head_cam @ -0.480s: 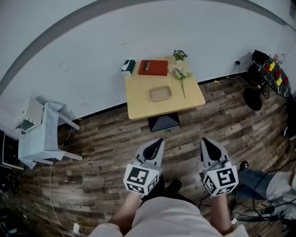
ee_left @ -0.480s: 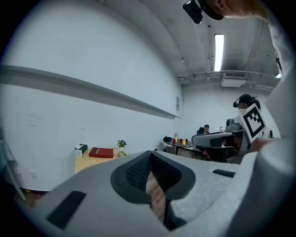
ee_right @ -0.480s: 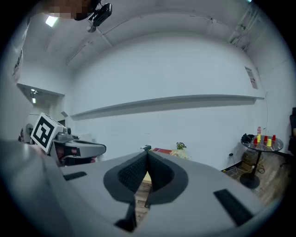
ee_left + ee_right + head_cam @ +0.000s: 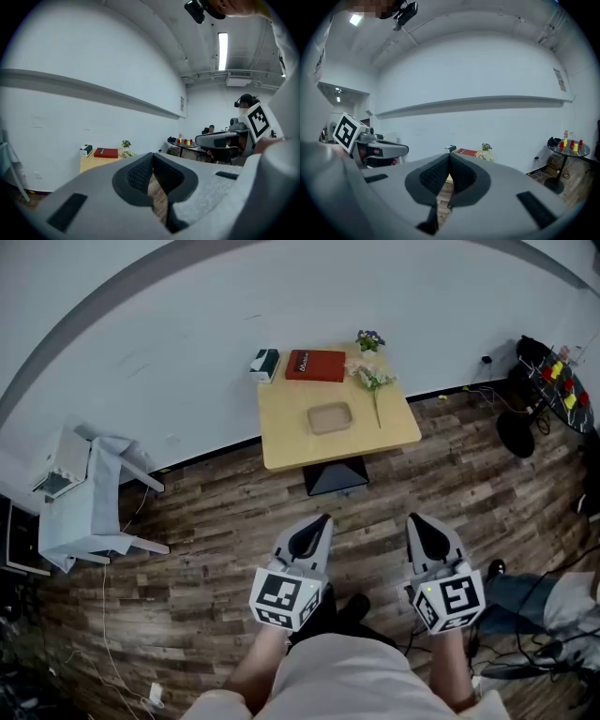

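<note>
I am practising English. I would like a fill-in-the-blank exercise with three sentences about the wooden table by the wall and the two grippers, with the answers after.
1. The book at the back of the table is ___ in colour.
2. The left gripper and the right gripper both have their jaws ___, with nothing between them.
3. The tan tray lies near the ___ of the table.

Missing words: red; shut; middle.
</note>
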Available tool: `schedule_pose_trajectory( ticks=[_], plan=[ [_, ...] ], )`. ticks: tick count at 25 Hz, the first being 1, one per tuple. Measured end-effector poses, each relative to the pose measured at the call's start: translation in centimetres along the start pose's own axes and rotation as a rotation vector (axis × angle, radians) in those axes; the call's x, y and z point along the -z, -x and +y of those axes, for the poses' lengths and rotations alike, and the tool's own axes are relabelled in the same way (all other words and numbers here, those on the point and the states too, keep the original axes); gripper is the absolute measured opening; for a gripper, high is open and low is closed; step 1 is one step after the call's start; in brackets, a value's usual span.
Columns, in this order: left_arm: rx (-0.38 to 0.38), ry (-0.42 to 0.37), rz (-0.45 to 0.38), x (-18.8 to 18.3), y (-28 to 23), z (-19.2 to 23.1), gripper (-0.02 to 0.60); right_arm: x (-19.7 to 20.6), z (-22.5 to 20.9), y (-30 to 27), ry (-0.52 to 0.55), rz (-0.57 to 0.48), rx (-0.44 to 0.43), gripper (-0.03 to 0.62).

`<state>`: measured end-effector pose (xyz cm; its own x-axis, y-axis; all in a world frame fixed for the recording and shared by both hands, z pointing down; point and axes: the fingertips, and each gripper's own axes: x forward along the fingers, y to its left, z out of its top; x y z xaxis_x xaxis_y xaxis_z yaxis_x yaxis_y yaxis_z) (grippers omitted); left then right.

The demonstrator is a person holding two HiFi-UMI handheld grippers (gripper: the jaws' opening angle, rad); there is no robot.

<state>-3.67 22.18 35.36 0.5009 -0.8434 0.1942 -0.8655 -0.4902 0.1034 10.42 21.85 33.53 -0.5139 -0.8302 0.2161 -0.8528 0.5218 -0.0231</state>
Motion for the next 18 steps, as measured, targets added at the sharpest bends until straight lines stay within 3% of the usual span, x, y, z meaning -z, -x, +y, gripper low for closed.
schedule_pose_trajectory(
  ticks=[6,11,18],
  plan=[
    [-0.023,0.007,0.009,0.7,0.2,0.6,0.005,0.8,-0.9,-0.4,-0.097,-0.01,0.019,0.003],
    [-0.031,0.01,0.015,0.9,-0.2,2.0,0.005,1.2,-0.4,-1.8,-0.071,0.018,-0.013,0.004],
    [-0.026,0.001,0.015,0.4,-2.1,4.3,0.005,0.2,-1.0,-3.9,-0.057,0.016,0.017,0.006]
  ],
)
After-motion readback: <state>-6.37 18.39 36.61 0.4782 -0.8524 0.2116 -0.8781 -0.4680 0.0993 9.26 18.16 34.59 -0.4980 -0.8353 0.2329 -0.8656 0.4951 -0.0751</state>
